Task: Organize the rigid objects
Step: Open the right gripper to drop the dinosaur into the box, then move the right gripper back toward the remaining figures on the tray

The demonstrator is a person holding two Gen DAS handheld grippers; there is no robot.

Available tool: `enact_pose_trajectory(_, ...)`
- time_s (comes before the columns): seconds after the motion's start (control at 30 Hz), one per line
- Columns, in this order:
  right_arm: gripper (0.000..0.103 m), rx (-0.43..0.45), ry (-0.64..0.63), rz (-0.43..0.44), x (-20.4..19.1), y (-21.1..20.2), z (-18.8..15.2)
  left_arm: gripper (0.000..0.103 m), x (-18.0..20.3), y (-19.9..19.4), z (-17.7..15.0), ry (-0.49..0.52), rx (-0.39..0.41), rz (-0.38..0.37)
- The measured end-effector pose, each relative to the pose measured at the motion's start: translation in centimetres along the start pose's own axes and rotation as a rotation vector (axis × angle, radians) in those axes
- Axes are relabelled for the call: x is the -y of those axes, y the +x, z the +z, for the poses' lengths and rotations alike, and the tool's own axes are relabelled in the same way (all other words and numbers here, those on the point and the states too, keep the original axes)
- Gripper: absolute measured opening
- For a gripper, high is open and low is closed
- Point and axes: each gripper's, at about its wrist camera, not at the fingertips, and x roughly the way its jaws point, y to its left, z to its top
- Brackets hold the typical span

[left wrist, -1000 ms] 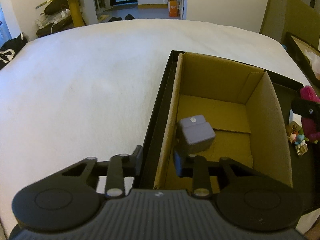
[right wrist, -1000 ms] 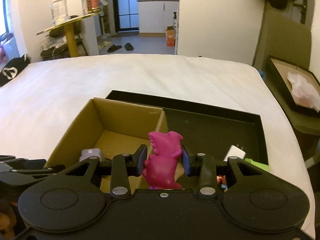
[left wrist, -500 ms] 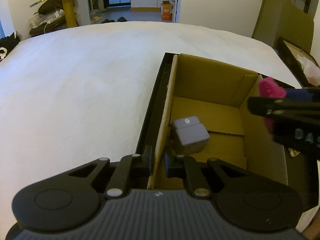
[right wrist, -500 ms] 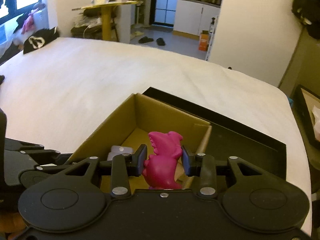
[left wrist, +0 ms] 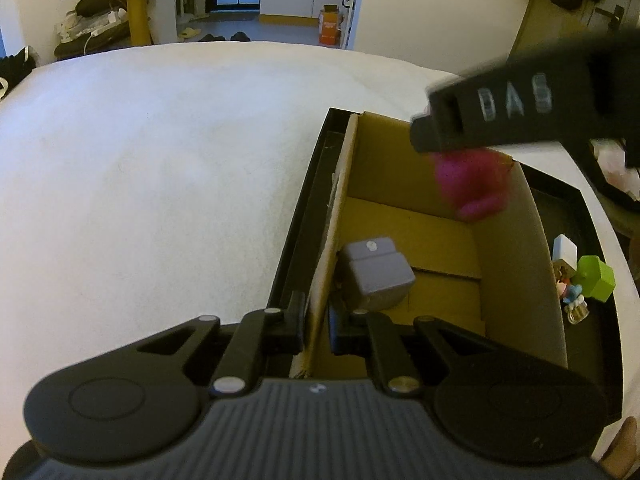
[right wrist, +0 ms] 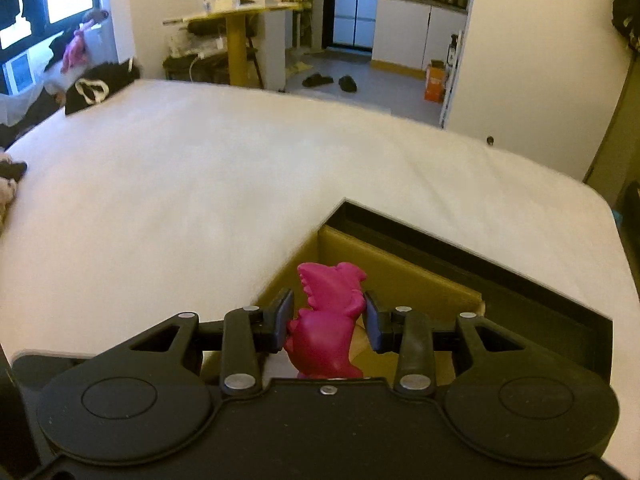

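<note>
A wide white bed (left wrist: 152, 168) with a plain, smooth mattress surface carries a shallow black rectangular tray (left wrist: 298, 216) lying flat near its right edge; a dark garment (right wrist: 96, 88) rests at the far left corner.

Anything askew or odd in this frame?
Nothing damaged or spilled. The left gripper is clamped on the cardboard box wall, its jaws straddling it. The right gripper holds the pink dinosaur toy above the box.

Toy dinosaur (right wrist: 326, 320): magenta. Cardboard box (left wrist: 516, 264): brown. Tray (left wrist: 298, 216): black. Block (left wrist: 378, 272): grey. Cube (left wrist: 594, 278): green. Bed surface (left wrist: 160, 168): white.
</note>
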Motion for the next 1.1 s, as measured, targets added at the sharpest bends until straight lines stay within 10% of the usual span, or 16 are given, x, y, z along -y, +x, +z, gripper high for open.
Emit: enact_pose_trajectory(1.1,0.075,0.024,0.162,-0.091,6.2,-5.2,-3.0,0.011,1.1,-0.5,0.4,0.039,-0.007,0.048)
